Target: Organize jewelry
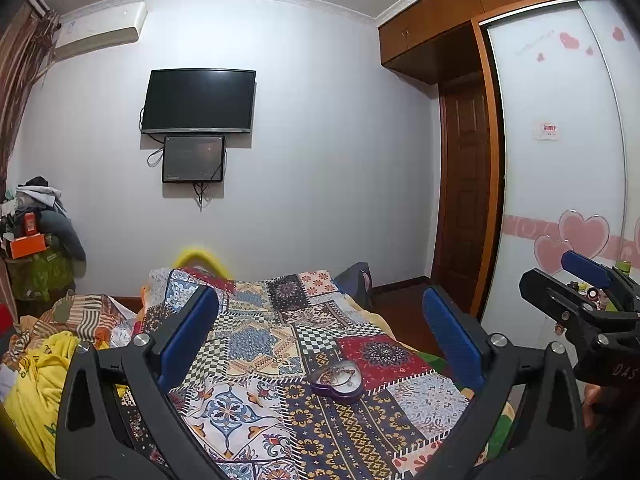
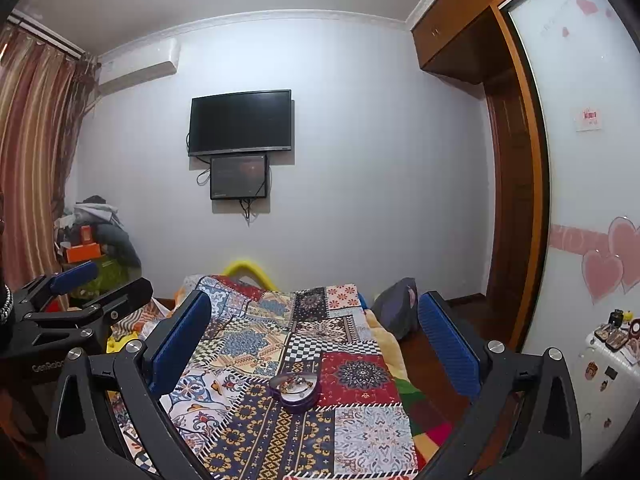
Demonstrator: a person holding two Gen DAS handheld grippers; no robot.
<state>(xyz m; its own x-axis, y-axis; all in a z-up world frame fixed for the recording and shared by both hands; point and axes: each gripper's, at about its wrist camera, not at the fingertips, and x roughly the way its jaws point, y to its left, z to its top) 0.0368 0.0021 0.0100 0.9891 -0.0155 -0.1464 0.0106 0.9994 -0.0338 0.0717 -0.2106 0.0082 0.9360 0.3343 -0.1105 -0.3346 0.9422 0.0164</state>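
Note:
A small purple heart-shaped tin [image 1: 337,382] lies open on the patchwork bedspread [image 1: 280,320], with tangled jewelry chains inside. It also shows in the right wrist view [image 2: 296,391]. My left gripper [image 1: 320,340] is open and empty, held above the bed with the tin ahead between its blue pads [image 1: 188,340]. My right gripper [image 2: 316,340] is open and empty too, the tin ahead between its pads [image 2: 178,344]. Each gripper shows at the other view's edge: the right one [image 1: 576,292], the left one [image 2: 80,292].
The bed runs toward a wall with a TV [image 1: 199,101]. Yellow bedding [image 1: 36,392] and piled clothes [image 1: 36,240] lie left. A wardrobe with heart decals [image 1: 560,160] and a wooden door [image 1: 464,200] stand right. A white side table with small items [image 2: 612,344] is far right.

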